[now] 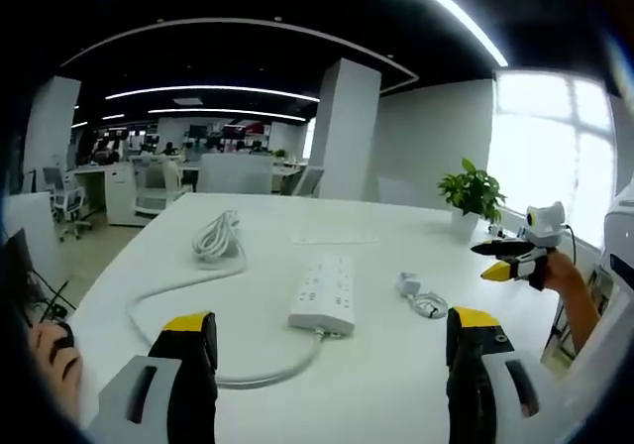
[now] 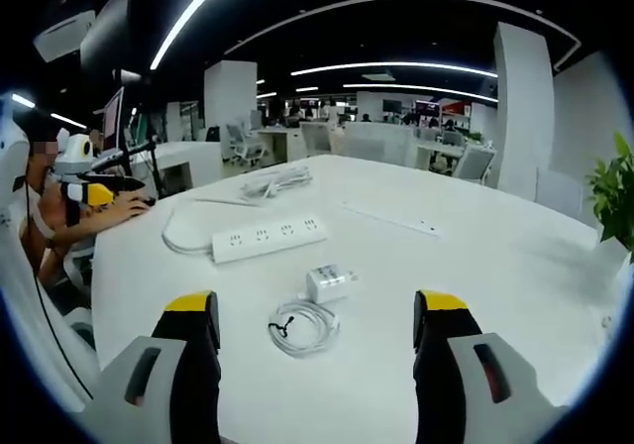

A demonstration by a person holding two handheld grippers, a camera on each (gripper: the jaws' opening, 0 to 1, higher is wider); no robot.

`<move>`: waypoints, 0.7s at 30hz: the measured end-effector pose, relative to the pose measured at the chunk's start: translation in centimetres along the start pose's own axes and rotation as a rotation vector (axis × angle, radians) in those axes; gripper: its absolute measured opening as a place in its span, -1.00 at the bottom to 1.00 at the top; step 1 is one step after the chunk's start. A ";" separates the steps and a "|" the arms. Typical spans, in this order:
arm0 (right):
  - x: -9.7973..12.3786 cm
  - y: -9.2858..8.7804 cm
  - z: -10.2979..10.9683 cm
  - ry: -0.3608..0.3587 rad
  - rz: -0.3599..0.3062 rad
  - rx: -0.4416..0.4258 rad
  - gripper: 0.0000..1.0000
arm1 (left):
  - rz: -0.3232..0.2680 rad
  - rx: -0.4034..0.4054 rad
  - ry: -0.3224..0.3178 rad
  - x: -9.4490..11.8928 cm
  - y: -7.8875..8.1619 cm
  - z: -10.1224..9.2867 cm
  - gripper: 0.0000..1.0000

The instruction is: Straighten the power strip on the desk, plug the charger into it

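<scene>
The left claw point(image 1: 332, 333) is hovering released above the near edge of the white tabletop point(image 1: 396, 256), its yellow-tipped jaws standing wide apart with nothing between them; beyond them the white power strip point(image 1: 325, 292) is lying flat on the tabletop, running away from the camera, its thick white cable point(image 1: 158, 295) leaving the near end, looping out to the left and ending in a coiled bundle point(image 1: 216, 236) at the far left; just to the right of the strip the white charger point(image 1: 409, 284) is resting with its thin coiled lead point(image 1: 430, 306) beside it; at the far right a potted plant point(image 1: 474, 194) is standing near the window, and the right claw point(image 1: 498, 262) is coming in from that side, held by a hand.

In the right gripper view the right claw point(image 2: 315, 322) is likewise hanging released, jaws spread and holding nothing; between them and a little farther off the charger point(image 2: 327, 283) is sitting on the tabletop point(image 2: 475, 256), its coiled lead point(image 2: 302, 327) lying nearer, just in front of it; the power strip point(image 2: 268, 239) is lying beyond, sideways across the view, apart from the charger; its cable point(image 2: 183, 231) is curving off its left end toward the bundle point(image 2: 272, 181) farther back; at the left edge the left claw point(image 2: 99, 188) is showing, held low beside the tabletop.
</scene>
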State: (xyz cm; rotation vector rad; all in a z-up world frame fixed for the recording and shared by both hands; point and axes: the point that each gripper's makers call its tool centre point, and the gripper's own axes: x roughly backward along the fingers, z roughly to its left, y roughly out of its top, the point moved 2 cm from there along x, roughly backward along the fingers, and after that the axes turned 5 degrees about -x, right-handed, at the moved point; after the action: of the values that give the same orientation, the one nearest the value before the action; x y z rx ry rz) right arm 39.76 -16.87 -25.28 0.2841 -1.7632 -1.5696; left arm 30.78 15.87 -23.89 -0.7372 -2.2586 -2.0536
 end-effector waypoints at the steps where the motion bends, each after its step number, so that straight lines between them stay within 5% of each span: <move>1: 0.0 0.0 0.0 0.001 0.001 0.000 0.57 | 0.004 0.000 -0.001 -0.1 -0.1 0.0 0.92; 21: 0.8 0.6 0.1 -0.008 -0.008 0.015 0.62 | 0.029 -0.029 0.010 -0.1 0.2 -0.2 0.92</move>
State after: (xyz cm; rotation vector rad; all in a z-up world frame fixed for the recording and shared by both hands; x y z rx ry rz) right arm 39.29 -17.16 -24.41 0.2925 -1.7825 -1.5660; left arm 30.89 15.63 -23.74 -0.7554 -2.2046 -2.0763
